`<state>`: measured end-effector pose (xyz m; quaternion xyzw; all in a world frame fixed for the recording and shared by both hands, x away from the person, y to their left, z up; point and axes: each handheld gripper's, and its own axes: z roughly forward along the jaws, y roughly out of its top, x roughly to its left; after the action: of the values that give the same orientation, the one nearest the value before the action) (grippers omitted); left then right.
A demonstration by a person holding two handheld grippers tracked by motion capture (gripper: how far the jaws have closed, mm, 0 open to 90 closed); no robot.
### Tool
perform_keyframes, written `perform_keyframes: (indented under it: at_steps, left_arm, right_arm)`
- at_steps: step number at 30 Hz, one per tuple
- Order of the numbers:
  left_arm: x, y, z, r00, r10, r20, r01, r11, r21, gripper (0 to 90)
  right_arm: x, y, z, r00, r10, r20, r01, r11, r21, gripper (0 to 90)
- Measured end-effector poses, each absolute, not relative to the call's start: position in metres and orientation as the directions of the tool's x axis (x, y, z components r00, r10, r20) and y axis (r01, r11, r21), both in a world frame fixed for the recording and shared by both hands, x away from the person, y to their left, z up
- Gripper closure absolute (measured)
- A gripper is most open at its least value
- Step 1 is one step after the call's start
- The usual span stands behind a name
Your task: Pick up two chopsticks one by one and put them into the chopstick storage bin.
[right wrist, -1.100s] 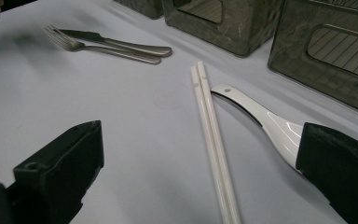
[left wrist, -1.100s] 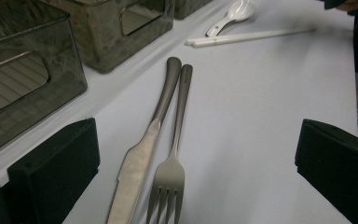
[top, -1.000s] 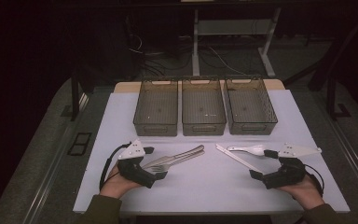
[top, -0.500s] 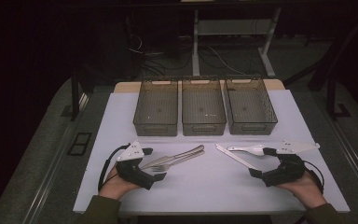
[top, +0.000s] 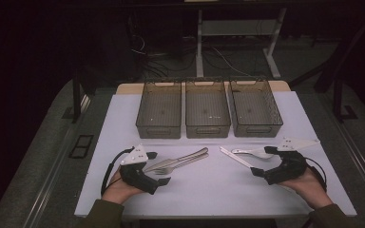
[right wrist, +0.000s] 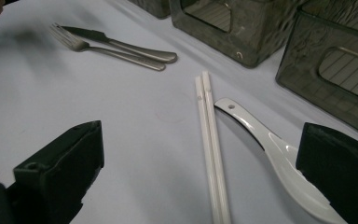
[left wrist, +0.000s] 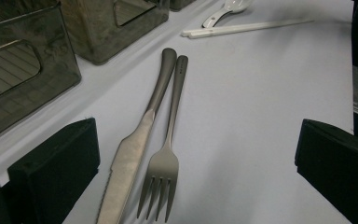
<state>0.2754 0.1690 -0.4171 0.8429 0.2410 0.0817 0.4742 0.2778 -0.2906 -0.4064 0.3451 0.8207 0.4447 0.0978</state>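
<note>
Pre-grasp: left gripper (left wrist: 186, 186) gaping over knife (left wrist: 135, 154) and fork (left wrist: 165, 163), right gripper (right wrist: 200, 186) gaping over chopsticks (right wrist: 209, 140) beside spoon (right wrist: 279, 154); next, lower and close.

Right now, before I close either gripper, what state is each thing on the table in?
Left gripper: open, knife and fork between its jaws, untouched.
Right gripper: open, chopsticks and spoon between its jaws, untouched.
Knife: flat on the table, beside the fork.
Fork: flat, tines toward the left gripper.
Chopsticks: flat, paired side by side.
Spoon: flat, beside the chopsticks.
Three bins: upright in a row, empty.
</note>
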Motion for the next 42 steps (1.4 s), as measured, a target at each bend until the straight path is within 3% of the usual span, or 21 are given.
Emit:
perform_keyframes:
  at_steps: [25, 42]
  left_arm:
    - [0.273, 0.172, -0.416, 0.863, 0.497, -0.096, 0.338, -0.423, 0.841, 0.0]
    - [0.271, 0.17, -0.415, 0.866, 0.493, -0.084, 0.33, -0.437, 0.837, 0.0]
  right_arm:
    - [0.311, -0.265, -0.401, -0.772, 0.618, 0.149, 0.476, 0.406, 0.78, 2.2]
    - [0.317, -0.258, -0.408, -0.785, 0.597, 0.166, 0.513, 0.475, 0.715, 39.1]
